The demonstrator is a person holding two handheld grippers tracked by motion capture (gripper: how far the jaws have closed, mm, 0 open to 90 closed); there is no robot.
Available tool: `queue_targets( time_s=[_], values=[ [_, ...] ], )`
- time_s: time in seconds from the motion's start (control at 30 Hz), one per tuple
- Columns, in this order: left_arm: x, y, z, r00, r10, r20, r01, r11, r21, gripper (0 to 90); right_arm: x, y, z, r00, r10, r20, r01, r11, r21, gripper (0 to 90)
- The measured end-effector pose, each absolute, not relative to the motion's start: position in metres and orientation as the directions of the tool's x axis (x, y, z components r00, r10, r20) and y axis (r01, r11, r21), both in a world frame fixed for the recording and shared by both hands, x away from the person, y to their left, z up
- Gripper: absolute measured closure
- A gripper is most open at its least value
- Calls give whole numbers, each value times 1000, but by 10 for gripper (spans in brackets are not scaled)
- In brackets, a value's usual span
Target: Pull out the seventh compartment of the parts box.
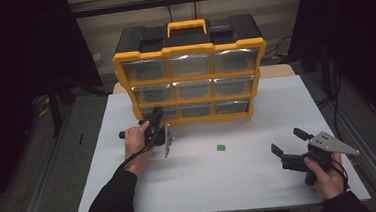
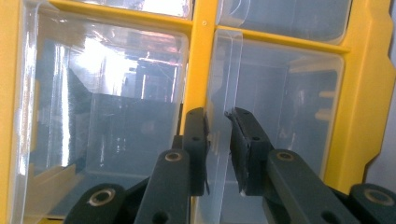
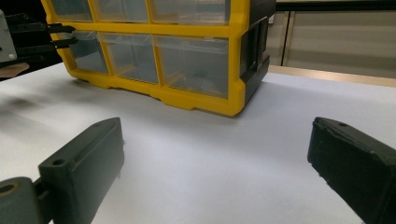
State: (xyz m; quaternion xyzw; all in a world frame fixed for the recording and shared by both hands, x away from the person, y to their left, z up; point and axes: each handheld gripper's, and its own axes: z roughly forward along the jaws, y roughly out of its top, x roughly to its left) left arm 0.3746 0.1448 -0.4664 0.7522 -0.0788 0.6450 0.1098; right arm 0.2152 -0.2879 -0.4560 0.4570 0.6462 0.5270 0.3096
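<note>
A yellow and black drawer organizer [image 1: 189,49] with clear drawers stands at the back of the white table [image 1: 257,126]. My left gripper [image 1: 155,119] is at its bottom-left drawer [image 1: 151,113]. In the left gripper view the jaws [image 2: 217,149] stand close together with the drawer's clear handle lip [image 2: 223,84] pinched between them, against the yellow frame [image 2: 201,70]. My right gripper [image 1: 286,140] rests low at the table's right with its jaws wide apart [image 3: 217,140] and nothing between them. It looks toward the organizer [image 3: 196,100] and the left gripper [image 3: 60,37].
A small green piece [image 1: 221,148] lies on the table in front of the organizer, between the two hands. The table's right edge runs close behind the right hand. Dark curtains and a metal rail flank the table.
</note>
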Motion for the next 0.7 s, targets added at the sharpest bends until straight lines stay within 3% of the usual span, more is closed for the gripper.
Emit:
queue_targets(
  time_s=[0.03,0.07,0.1,0.57,0.6,0.63,0.67,0.7],
  values=[
    [374,144,-465,163,-4,987,-257,-966,39,775,215,-287,-456,-387,919,80,261,26,965,33],
    [374,144,-470,161,69,985,-268,-957,111,777,216,-287,-456,-388,918,81,261,25,965,33],
    [374,143,-466,143,5,990,-260,-965,42,779,216,-287,-456,-388,918,81,261,25,965,33],
    [363,147,-466,152,-11,988,-279,-960,32,781,215,-288,-456,-389,918,82,260,24,965,33],
    [366,147,-472,157,83,984,-333,-934,132,781,215,-288,-456,-389,917,82,261,24,965,33],
    [365,147,-472,151,75,986,-331,-936,122,781,215,-288,-456,-388,918,83,261,23,965,33],
    [365,146,-474,154,119,981,-353,-921,167,781,215,-288,-456,-388,918,82,260,23,965,33],
    [363,147,-470,161,51,986,-324,-941,102,781,215,-287,-456,-388,918,82,260,24,965,33]
  ],
)
